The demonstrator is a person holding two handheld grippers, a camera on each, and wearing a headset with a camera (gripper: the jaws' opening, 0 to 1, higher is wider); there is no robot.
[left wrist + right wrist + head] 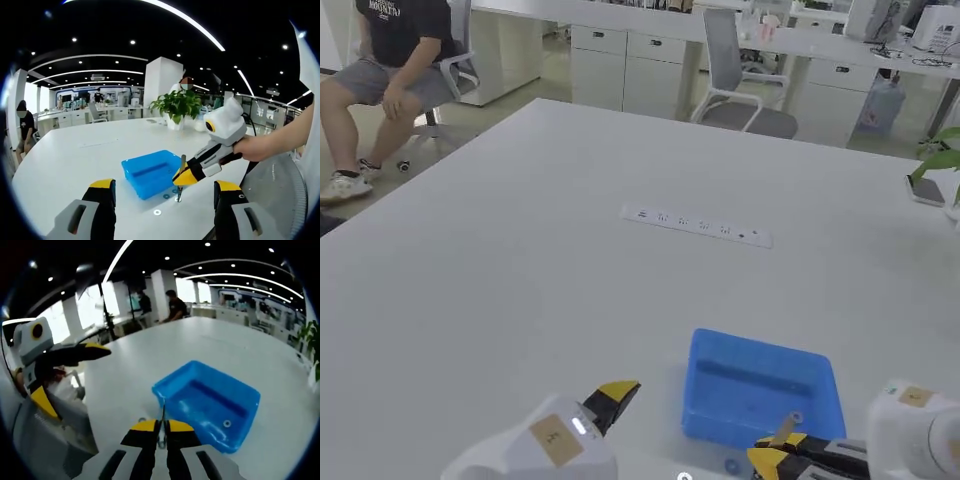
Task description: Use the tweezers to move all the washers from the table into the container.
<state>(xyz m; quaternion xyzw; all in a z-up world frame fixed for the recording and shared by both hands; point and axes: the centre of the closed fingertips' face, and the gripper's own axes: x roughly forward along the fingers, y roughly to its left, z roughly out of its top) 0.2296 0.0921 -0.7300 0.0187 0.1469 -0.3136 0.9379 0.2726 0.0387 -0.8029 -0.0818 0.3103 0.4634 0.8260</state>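
Note:
A blue container (pixel 760 385) stands on the white table near its front edge; one washer (pixel 227 423) lies inside it. My right gripper (pixel 161 426) is shut on thin metal tweezers (pixel 162 415), just beside the container's near wall. In the left gripper view the tweezers (pixel 180 180) point down at the table, their tip among small washers (pixel 166 196) in front of the container (pixel 150 172). Another washer (pixel 157 212) lies nearer. My left gripper (pixel 165 200) is open and holds nothing, left of the container (pixel 615 395).
A white power strip (pixel 698 225) lies mid-table. A potted plant (pixel 177 107) stands at the table's far right edge, with a phone (pixel 925 188) beside it. A seated person (pixel 390 60) and office chairs (pixel 735 80) are beyond the table.

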